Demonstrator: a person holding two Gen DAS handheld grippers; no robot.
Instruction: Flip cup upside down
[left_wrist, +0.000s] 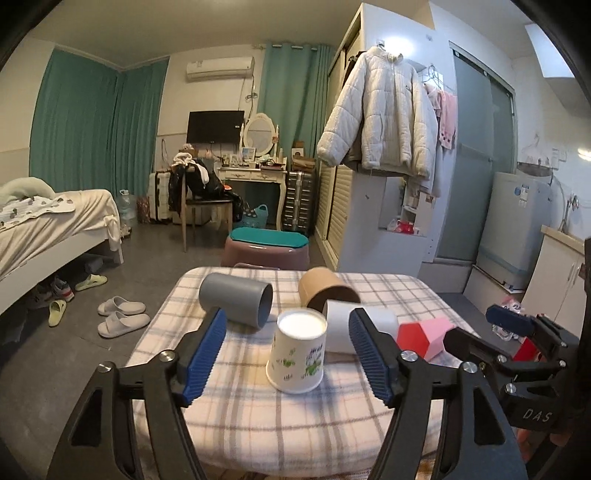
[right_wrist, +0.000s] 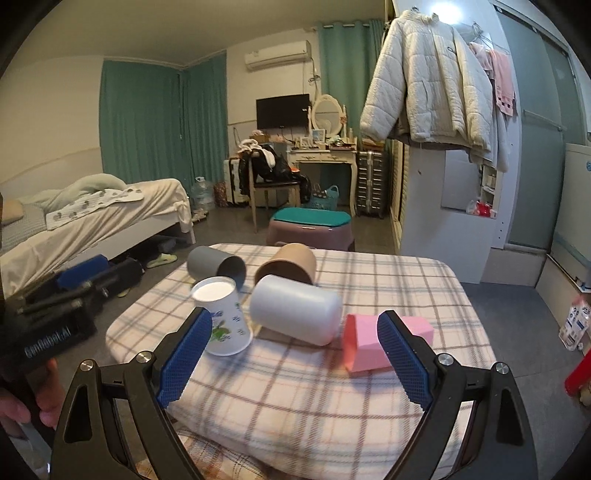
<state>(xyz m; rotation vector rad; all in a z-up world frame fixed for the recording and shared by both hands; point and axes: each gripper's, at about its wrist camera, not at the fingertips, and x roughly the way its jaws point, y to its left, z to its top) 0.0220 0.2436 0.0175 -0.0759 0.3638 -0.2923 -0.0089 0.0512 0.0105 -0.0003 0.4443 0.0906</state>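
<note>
A printed paper cup (left_wrist: 298, 354) stands upside down on the plaid cushioned table (left_wrist: 258, 417), its white base up; it also shows in the right wrist view (right_wrist: 223, 317). Around it lie cups on their sides: a grey cup (left_wrist: 236, 303) (right_wrist: 216, 266), a brown cup (left_wrist: 327, 290) (right_wrist: 287, 266), a white cup (left_wrist: 364, 325) (right_wrist: 295, 314) and a pink cup (left_wrist: 424, 336) (right_wrist: 380, 343). My left gripper (left_wrist: 287, 352) is open, level with the paper cup, not touching it. My right gripper (right_wrist: 295, 356) is open and empty before the white and pink cups.
The right gripper also shows at the right edge of the left wrist view (left_wrist: 517, 339); the left one at the left of the right wrist view (right_wrist: 62, 291). A purple stool with a teal lid (left_wrist: 267, 249) stands behind the table. A bed (left_wrist: 48, 229) is at the left, slippers (left_wrist: 120, 314) on the floor.
</note>
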